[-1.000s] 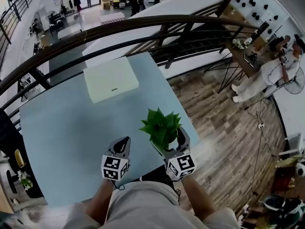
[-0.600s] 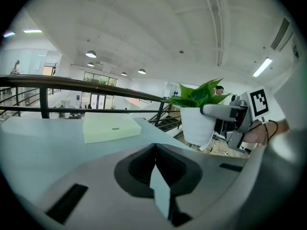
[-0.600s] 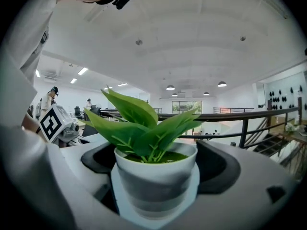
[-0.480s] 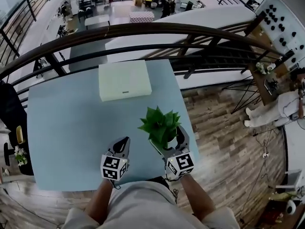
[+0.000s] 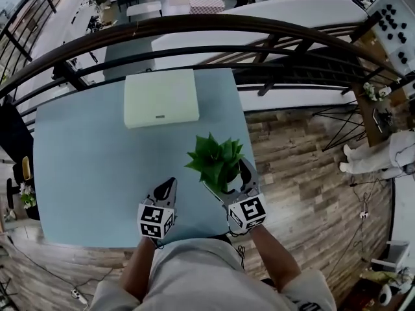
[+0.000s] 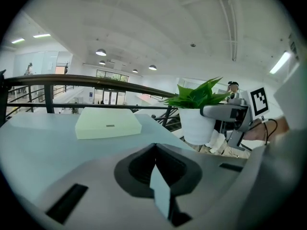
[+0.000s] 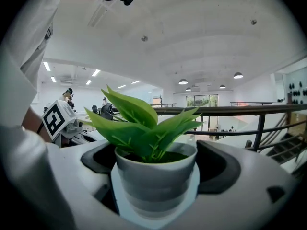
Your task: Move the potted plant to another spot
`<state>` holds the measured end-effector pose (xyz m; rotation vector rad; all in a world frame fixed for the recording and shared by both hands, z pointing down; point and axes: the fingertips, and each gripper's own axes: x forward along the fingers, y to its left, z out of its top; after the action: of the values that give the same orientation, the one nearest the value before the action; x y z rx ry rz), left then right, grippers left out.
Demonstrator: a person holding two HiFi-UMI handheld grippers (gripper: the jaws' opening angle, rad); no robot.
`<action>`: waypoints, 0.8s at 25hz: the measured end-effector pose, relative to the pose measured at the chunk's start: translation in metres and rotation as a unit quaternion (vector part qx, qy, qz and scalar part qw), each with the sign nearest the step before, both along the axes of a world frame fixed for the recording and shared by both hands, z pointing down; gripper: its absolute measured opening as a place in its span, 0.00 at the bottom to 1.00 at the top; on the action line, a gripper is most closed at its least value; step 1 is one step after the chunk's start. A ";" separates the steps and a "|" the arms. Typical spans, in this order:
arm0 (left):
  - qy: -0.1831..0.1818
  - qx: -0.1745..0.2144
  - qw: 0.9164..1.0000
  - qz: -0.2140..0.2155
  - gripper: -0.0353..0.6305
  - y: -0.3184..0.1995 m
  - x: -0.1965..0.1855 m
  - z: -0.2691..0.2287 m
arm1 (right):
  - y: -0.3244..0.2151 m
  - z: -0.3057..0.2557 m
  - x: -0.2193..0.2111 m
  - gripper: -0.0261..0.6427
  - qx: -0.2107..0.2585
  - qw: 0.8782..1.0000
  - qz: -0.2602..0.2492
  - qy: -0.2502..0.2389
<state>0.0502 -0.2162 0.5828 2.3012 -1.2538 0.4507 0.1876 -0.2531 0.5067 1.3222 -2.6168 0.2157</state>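
The potted plant (image 5: 217,161), green leaves in a white pot, sits between the jaws of my right gripper (image 5: 227,177), which is shut on the pot near the light blue table's (image 5: 84,161) front right corner. The right gripper view shows the pot (image 7: 154,174) filling the gap between the jaws. In the left gripper view the plant (image 6: 196,116) appears at the right with the right gripper (image 6: 230,114) around it. My left gripper (image 5: 168,186) hovers over the table just left of the plant, its jaws (image 6: 156,166) shut together on nothing.
A flat white box (image 5: 161,98) lies at the far side of the table, also in the left gripper view (image 6: 108,123). A dark curved railing (image 5: 194,28) runs behind the table. Wood floor (image 5: 298,167) lies to the right, and a person (image 5: 389,157) stands at far right.
The head view has swung, so the table and railing sit differently in the picture. Both grippers and the held plant keep nearly the same place over the table.
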 end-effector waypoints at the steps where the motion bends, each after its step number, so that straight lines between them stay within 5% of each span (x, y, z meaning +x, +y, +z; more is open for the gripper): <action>1: -0.002 -0.003 1.000 -0.005 0.07 -0.002 0.003 0.002 | -0.003 0.004 0.004 0.80 -0.003 1.000 -0.005 0.001; 20: -0.031 -0.045 0.996 -0.069 0.07 0.001 0.037 0.041 | -0.024 0.064 0.044 0.80 -0.047 0.997 -0.058 -0.017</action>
<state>0.0872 -0.2148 0.6242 2.1245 -1.3832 0.5233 0.2318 -0.2774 0.5703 1.1428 -2.6656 0.3417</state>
